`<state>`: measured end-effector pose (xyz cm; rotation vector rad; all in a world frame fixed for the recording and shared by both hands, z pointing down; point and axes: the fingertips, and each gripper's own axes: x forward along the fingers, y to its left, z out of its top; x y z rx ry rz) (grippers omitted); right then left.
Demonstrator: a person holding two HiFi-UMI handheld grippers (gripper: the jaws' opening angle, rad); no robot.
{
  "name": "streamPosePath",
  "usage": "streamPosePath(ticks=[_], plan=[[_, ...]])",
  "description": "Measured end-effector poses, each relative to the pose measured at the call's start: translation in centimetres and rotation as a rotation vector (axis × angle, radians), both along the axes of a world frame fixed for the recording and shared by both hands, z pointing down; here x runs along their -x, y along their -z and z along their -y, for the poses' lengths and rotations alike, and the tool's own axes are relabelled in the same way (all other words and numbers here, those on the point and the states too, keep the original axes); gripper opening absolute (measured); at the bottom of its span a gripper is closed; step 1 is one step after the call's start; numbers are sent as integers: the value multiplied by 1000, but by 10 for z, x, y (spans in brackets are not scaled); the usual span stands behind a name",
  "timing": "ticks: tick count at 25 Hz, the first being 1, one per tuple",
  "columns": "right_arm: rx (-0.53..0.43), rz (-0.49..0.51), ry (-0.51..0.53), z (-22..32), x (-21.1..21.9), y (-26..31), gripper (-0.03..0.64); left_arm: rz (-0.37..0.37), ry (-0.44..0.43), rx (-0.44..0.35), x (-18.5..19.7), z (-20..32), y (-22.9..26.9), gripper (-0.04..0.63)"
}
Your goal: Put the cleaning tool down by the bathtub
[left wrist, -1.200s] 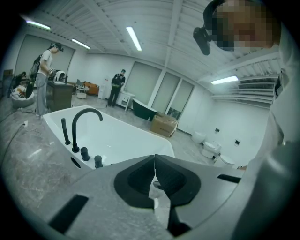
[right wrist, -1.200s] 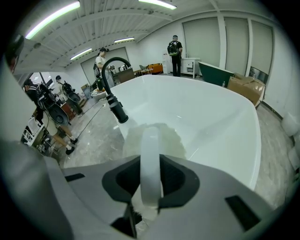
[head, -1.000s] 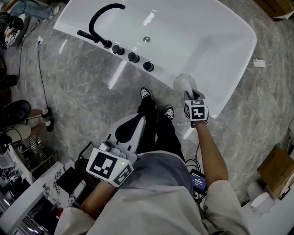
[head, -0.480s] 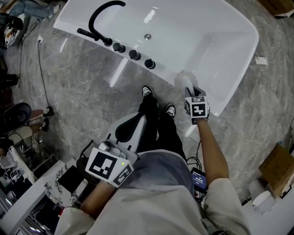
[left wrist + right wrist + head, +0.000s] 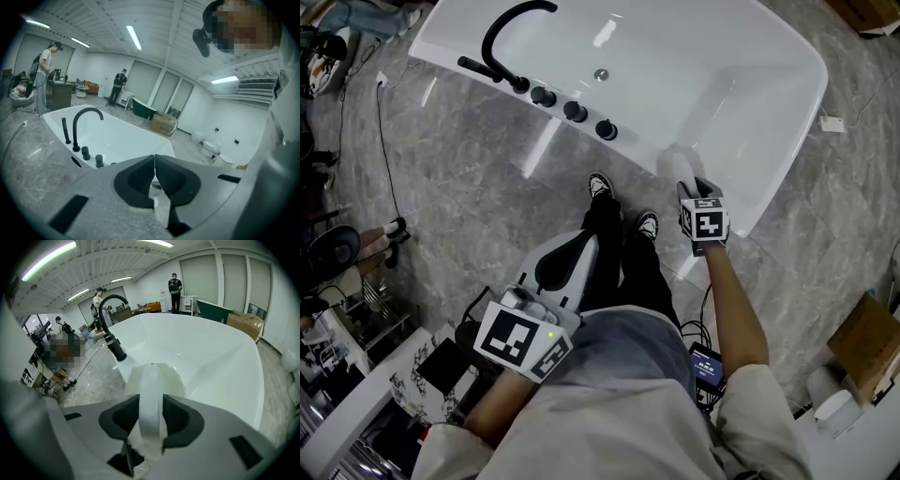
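Bathtub [image 5: 769,84] near rim apparently bears the cleaning tool [image 5: 673,167]; right tongs [image 5: 151,416], just opening, stand slack around its handle, withdrawal outstanding; left tongs [image 5: 154,173] closed, empty.

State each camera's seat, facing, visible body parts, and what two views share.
Head view: on the head, facing steeply down at the tub; legs, arms, left gripper, right gripper show.
Left gripper view: on that gripper, facing over the tub; its shut jaws show.
Right gripper view: facing into the tub; jaws, just opened, flank the tool.
Shared: the tap, in all.
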<state>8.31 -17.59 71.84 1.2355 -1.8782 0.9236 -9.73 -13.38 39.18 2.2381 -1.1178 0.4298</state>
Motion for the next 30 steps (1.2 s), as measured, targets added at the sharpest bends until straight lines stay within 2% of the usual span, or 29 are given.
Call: streamPosePath(ticks=[6,30], plan=[[-1,9,-9,-1,-1,3,137,17,-7,-17,-1,2,2,9],[-55,78,-21,-9,-8,36,133,-34,-26,-22,-23,-1,8,9]])
